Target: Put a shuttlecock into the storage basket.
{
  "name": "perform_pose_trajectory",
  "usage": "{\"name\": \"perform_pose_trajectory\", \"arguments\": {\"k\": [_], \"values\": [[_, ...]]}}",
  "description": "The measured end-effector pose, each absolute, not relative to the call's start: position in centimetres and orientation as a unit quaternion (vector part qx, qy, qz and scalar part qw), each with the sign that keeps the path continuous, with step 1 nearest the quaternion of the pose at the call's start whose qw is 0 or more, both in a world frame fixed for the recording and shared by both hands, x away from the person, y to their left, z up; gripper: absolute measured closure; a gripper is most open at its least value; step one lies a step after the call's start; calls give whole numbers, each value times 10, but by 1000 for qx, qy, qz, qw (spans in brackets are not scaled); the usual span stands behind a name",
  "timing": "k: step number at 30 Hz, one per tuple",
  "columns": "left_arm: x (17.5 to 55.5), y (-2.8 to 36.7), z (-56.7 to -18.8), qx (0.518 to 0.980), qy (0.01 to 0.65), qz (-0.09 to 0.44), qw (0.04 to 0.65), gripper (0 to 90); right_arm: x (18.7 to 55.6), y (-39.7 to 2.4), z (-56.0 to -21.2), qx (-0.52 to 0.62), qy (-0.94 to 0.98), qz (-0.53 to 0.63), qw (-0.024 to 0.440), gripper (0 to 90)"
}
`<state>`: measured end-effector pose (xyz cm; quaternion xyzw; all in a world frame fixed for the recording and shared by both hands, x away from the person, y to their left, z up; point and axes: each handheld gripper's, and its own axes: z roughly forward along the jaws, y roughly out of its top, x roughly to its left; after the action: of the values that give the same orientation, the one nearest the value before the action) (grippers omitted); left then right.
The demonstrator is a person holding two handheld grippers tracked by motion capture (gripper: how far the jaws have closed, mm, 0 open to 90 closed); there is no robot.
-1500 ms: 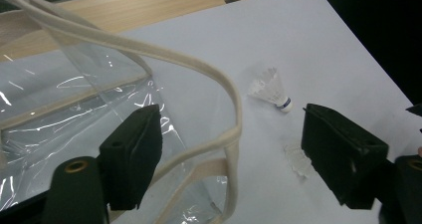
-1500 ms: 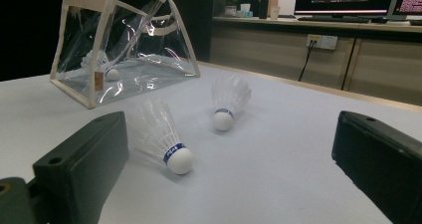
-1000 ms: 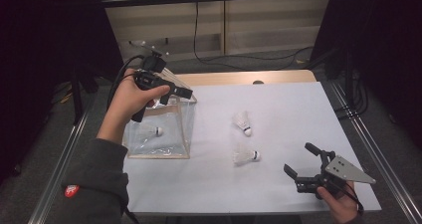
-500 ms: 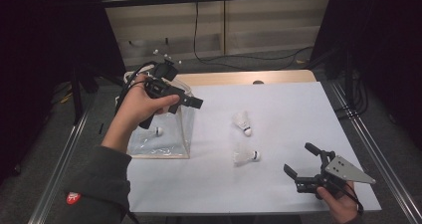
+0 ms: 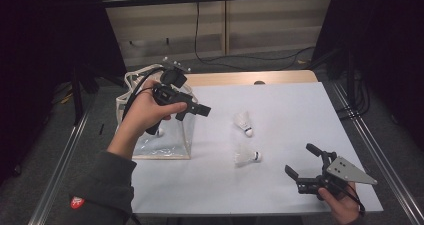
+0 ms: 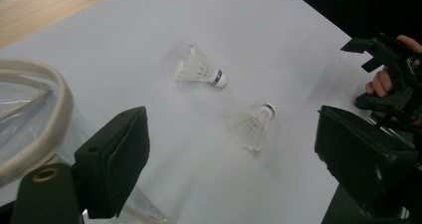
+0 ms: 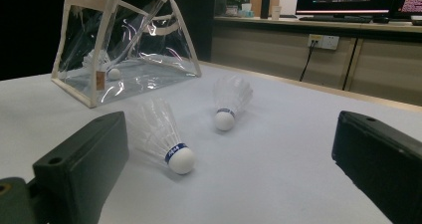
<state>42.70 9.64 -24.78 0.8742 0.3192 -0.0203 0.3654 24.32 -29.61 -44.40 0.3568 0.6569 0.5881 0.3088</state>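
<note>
While the left gripper (image 5: 202,108) hangs with spread, empty jaws beside the clear bag (image 5: 172,144), it should descend slowly over the nearer shuttlecock (image 5: 243,122), lying apart on the white table (image 5: 290,115), and pinch its cork.

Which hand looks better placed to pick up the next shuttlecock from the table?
Probably the right. The right gripper sits low and open beside the nearer shuttlecock, which lies right ahead of its jaws. The left gripper, also open, is raised over the clear bag.

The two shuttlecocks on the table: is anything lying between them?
No. In the high view, only bare white tabletop separates the farther shuttlecock from the nearer shuttlecock; they lie apart, not touching.
</note>
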Motion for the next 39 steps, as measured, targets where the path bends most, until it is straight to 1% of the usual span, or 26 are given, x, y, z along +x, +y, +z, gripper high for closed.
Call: {"name": "perform_pose_trajectory", "arguments": {"k": [33, 39], "values": [[408, 81, -276, 889, 292, -36, 352, 124, 243, -296, -444, 356, 657, 589, 308, 10], [405, 80, -281, 890, 285, -40, 354, 107, 243, -296, -444, 356, 657, 588, 309, 11]]}}
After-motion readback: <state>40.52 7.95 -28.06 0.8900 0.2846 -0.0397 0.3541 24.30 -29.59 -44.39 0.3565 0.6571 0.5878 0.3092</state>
